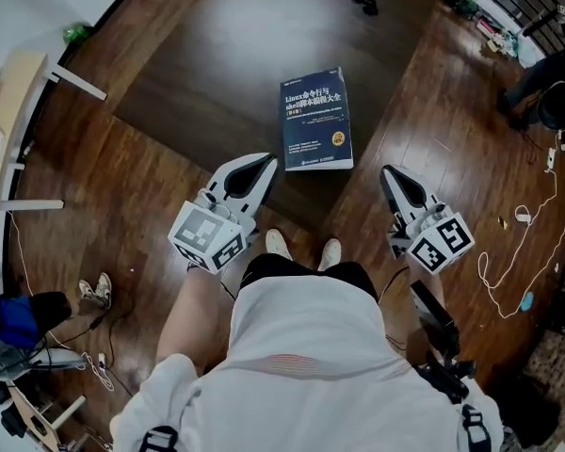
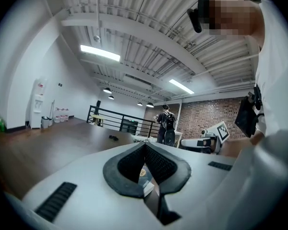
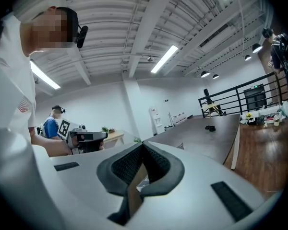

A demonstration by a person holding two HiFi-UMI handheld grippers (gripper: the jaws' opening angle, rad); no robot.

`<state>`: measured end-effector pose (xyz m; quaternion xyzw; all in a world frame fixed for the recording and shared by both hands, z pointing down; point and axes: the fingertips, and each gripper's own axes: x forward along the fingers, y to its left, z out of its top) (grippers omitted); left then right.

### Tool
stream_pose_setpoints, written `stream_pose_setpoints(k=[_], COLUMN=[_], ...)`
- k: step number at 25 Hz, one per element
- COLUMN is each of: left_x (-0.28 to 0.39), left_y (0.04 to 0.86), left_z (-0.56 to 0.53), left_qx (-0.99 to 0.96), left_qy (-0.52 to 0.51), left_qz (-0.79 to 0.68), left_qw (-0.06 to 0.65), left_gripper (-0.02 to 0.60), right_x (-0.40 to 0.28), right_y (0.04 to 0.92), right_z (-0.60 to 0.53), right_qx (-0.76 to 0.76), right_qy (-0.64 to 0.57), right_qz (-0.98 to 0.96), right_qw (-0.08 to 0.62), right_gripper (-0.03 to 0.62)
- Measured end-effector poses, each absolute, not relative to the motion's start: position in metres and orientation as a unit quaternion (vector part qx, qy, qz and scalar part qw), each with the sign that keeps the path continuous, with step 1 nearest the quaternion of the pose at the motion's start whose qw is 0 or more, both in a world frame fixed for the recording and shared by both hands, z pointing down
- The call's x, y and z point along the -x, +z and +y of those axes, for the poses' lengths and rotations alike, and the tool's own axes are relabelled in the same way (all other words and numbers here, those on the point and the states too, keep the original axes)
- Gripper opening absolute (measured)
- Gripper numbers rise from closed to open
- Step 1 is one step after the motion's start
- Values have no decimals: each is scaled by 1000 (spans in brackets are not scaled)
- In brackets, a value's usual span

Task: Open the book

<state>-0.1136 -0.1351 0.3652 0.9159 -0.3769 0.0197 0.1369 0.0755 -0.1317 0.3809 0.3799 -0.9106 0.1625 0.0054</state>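
Blue book (image 1: 316, 119) lay closed, cover up, on the dark bench (image 1: 198, 73) before me, my left hand-held gripper (image 1: 266, 163) and right hand-held gripper (image 1: 387, 171) flanked its near edge, jaws pressed together on both, nothing gripped.

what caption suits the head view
Closed dark blue book on dark wooden table; left hand-held gripper and right hand-held gripper shut, near it.

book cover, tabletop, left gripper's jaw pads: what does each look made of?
Book: paper or card cover with dark blue print, probably a laminated paperback; it lies flat.
Table: dark brown wood or wood-look laminate, semi-gloss; a soft sheen shows.
Left gripper pads: black, matte, dimpled grid, likely rubber or foam. The shell around them looks like white moulded plastic.
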Motion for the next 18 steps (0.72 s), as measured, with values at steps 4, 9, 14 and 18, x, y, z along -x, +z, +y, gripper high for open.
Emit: stream_pose_setpoints(k=[4, 9, 14, 18], left_x=[112, 91, 67, 37], left_y=[380, 398, 428, 464], left_z=[-140, -144, -158, -168], left_qx=[-919, -927, -933, -938], left_qy=[36, 52, 123, 170], left_qz=[-369, -338, -308, -263], left_qw=[138, 152, 137, 148], left_gripper=[11, 11, 52, 105], right_x=[-70, -80, -94, -109], right_y=[386, 396, 406, 420], right_z=[-135, -142, -147, -147], right_qx=[-383, -379, -381, -387], right_qy=[165, 178, 188, 201], right_qz=[-909, -908, -905, -900], right_qw=[8, 5, 2, -1], right_gripper=[-6, -6, -6, -6])
